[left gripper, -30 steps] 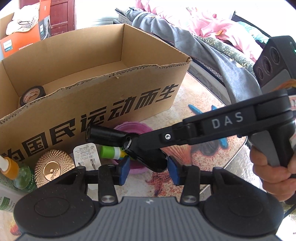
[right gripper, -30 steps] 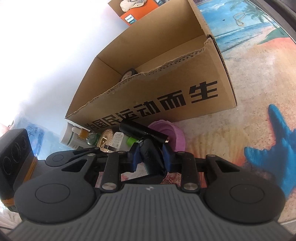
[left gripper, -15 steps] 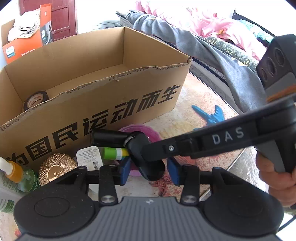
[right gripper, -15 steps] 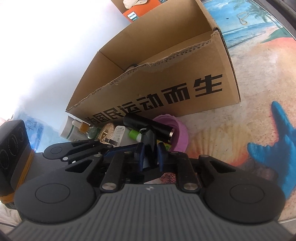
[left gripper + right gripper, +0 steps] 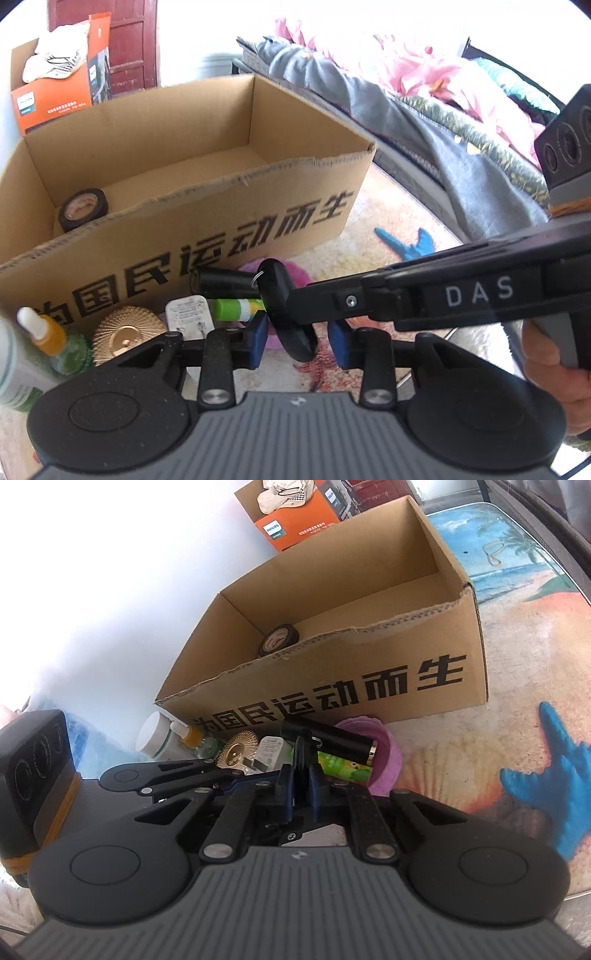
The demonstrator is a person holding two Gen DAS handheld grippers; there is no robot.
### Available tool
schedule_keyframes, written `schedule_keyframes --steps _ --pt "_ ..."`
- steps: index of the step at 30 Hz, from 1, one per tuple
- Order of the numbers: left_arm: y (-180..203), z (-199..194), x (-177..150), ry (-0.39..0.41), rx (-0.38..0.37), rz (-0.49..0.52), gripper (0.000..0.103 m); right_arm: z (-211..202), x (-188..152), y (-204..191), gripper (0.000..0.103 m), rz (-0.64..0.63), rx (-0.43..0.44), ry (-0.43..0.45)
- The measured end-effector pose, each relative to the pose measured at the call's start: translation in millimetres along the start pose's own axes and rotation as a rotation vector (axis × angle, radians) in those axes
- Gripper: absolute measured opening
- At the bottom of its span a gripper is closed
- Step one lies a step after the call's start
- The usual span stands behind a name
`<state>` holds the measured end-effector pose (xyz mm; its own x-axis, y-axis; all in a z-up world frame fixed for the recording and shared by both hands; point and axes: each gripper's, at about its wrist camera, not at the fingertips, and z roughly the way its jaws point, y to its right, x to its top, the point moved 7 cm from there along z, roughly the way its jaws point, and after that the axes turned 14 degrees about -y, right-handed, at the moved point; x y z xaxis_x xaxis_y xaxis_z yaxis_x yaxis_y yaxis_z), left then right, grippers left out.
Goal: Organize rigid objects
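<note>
My right gripper [image 5: 302, 775] is shut on a flat black oval fob [image 5: 300, 762] with a key ring that joins a black cylinder [image 5: 334, 744]. In the left wrist view the fob [image 5: 284, 308] hangs between the blue pads of my open left gripper [image 5: 297, 341], which does not touch it; the right gripper's arm reaches in from the right. The open cardboard box [image 5: 221, 236] stands just behind, with a roll of black tape [image 5: 83, 208] inside at its left end. The box [image 5: 369, 679] and tape [image 5: 277, 639] also show in the right wrist view.
In front of the box lie a purple bowl [image 5: 380, 760], a green glue stick [image 5: 236, 308], a white charger [image 5: 184, 321], a gold round lid [image 5: 125, 332] and bottles [image 5: 44, 339]. An orange carton [image 5: 59, 92] stands behind. A bed with grey and pink bedding [image 5: 406, 103] is at right.
The right gripper closed tighter on the fob and lifted it with the cylinder slightly. Both views rose, showing more of the box's inside. The left gripper stayed open.
</note>
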<state>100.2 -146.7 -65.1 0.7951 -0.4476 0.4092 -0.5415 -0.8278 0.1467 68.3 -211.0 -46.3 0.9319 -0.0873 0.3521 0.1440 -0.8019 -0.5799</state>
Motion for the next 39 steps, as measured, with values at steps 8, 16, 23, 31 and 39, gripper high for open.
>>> schedule_keyframes --steps 8,16,23,31,39 --pt "-21.5 -55.4 14.9 0.105 -0.021 -0.079 0.035 -24.2 28.6 -57.3 0.000 -0.133 0.029 0.074" --pt "-67.2 -86.6 55.4 0.182 -0.012 -0.200 0.030 -10.7 97.8 -92.8 0.000 -0.207 0.103 0.100" --pt "-101.0 -84.7 63.5 0.168 0.000 -0.274 0.031 -19.3 131.7 -71.2 0.001 -0.106 0.183 0.132" --pt "-72.7 -76.4 16.3 0.050 -0.076 -0.133 0.049 -61.3 58.4 -16.8 0.012 0.018 0.170 0.135" --pt "-36.7 -35.8 -40.6 -0.118 -0.044 0.005 0.049 3.4 -16.7 5.5 0.025 0.047 0.054 -0.002"
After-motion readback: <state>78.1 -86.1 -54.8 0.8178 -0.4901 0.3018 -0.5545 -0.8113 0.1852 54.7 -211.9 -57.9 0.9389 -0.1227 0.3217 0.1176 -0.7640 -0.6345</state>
